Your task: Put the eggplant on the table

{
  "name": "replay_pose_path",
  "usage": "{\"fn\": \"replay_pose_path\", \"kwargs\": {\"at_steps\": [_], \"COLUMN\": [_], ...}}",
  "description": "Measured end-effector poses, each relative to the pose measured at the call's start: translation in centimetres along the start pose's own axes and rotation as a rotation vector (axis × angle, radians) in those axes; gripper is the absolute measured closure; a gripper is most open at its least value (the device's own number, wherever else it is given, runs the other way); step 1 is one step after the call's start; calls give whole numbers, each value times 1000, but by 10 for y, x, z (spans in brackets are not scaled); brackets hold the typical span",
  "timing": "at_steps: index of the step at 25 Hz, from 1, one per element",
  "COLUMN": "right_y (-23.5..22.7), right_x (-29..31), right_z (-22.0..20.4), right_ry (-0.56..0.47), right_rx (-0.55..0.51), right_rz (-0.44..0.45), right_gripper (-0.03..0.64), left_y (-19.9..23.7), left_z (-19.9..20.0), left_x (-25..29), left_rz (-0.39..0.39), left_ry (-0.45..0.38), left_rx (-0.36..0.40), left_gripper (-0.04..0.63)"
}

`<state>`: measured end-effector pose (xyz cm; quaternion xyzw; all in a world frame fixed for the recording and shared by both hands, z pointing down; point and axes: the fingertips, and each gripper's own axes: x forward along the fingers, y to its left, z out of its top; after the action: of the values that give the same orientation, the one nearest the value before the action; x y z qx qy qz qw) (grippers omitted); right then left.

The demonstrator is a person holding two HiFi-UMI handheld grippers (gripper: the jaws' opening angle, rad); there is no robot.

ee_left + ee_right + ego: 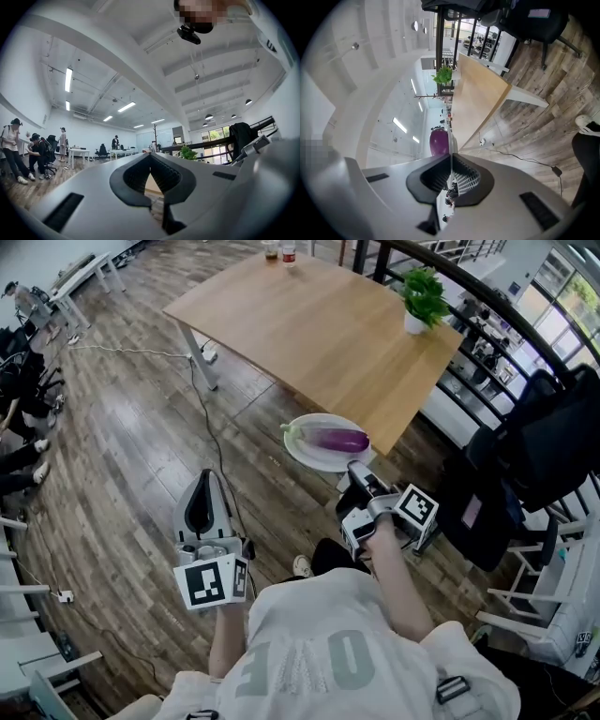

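The step in hand looks like carrying the load onto the light wooden table with white legs (309,324), which lies at twelve o'clock from the person; the right gripper (356,470) is clenched on the near rim of the round white plate (305,457), so the plate should be held level and moved slowly, lest its load roll off; it is best set down well in from the table's near corner; the left gripper (204,480), at seven o'clock from the plate, is clenched on nothing and could steady the rim. The glossy purple eggplant with a pale green stem end (333,439) lies across the plate, stem toward nine o'clock, just by that corner; it looks smooth, plump and apt to roll.
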<state>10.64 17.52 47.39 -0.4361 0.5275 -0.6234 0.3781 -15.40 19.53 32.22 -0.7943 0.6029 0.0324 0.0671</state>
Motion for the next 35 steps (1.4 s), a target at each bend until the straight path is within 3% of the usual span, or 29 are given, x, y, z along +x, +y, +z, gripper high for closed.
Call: {"fn": "replay_pose_path", "kwargs": {"at_steps": [15, 26, 35], "right_y": [18, 55, 77], "right_x": [135, 270, 361], "right_z": [57, 111, 139], "right_ry": [-20, -10, 29], "right_rx": [-45, -113, -142], "right_rz": [12, 1, -6], "right_gripper": [591, 591, 591], "left_y": [48, 100, 110], "left_z": [-24, -19, -29], "left_x": [103, 256, 357], "left_rz": [35, 100, 64], "left_ry": [5, -64, -43], "left_rx": [28, 17, 20], "left_gripper": [588, 588, 588]}}
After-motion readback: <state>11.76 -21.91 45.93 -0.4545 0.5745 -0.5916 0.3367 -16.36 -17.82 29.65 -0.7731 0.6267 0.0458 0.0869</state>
